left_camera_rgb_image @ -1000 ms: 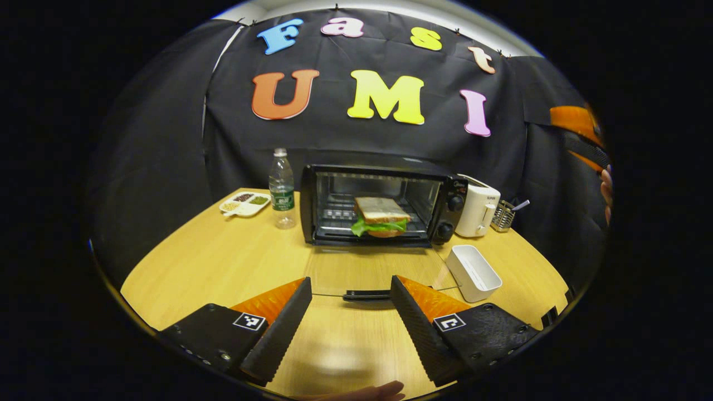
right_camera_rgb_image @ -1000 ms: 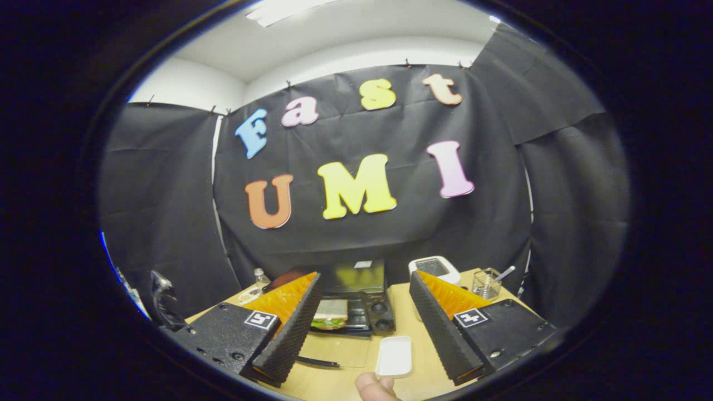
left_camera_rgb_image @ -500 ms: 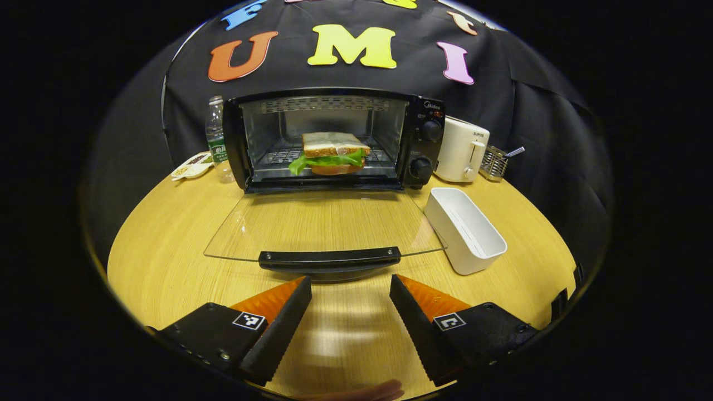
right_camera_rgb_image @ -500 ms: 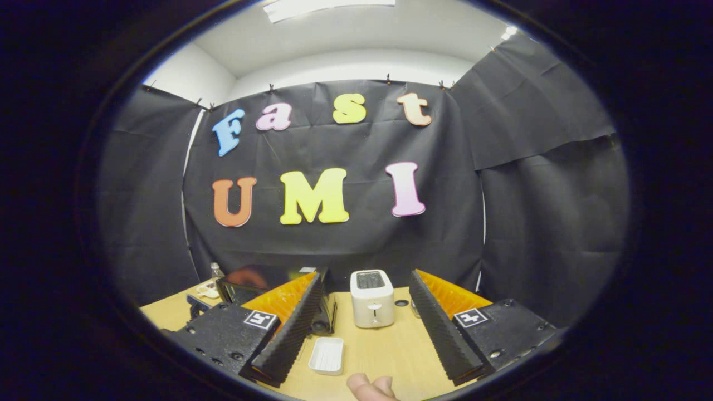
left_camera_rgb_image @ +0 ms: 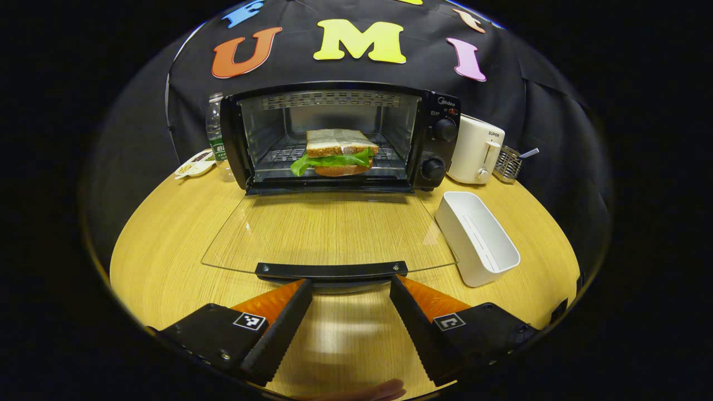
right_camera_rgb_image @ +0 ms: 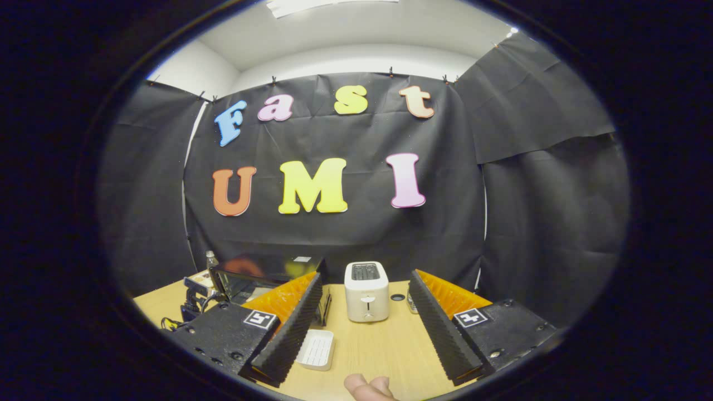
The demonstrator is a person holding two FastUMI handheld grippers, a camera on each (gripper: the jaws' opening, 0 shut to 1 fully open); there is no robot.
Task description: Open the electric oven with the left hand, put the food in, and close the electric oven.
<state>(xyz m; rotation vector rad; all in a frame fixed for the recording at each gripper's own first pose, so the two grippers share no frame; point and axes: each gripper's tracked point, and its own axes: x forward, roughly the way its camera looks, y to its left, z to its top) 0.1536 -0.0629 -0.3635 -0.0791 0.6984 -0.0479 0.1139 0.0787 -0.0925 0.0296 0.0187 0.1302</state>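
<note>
The black electric oven [left_camera_rgb_image: 434, 139] stands at the back of the wooden table with its glass door [left_camera_rgb_image: 328, 231] folded flat down. A sandwich [left_camera_rgb_image: 336, 151] with lettuce lies on the rack inside. My left gripper [left_camera_rgb_image: 350, 289] is open, its fingertips just short of the door's black handle [left_camera_rgb_image: 331, 270], touching nothing. In the right gripper view my right gripper [right_camera_rgb_image: 362, 289] is open and empty, held high above the table; the oven [right_camera_rgb_image: 262, 273] sits behind its left finger.
A white toaster [left_camera_rgb_image: 473, 149] and a wire holder [left_camera_rgb_image: 507, 163] stand right of the oven. An empty white tray [left_camera_rgb_image: 478, 238] lies beside the door. A water bottle [left_camera_rgb_image: 214, 131] and a snack dish [left_camera_rgb_image: 192, 164] are left of the oven. Fingertips [right_camera_rgb_image: 367, 387] show at the bottom edge.
My left gripper has moved forward from well back to just before the door handle, still open. The right gripper swung rightward, so the toaster now sits between its fingers.
</note>
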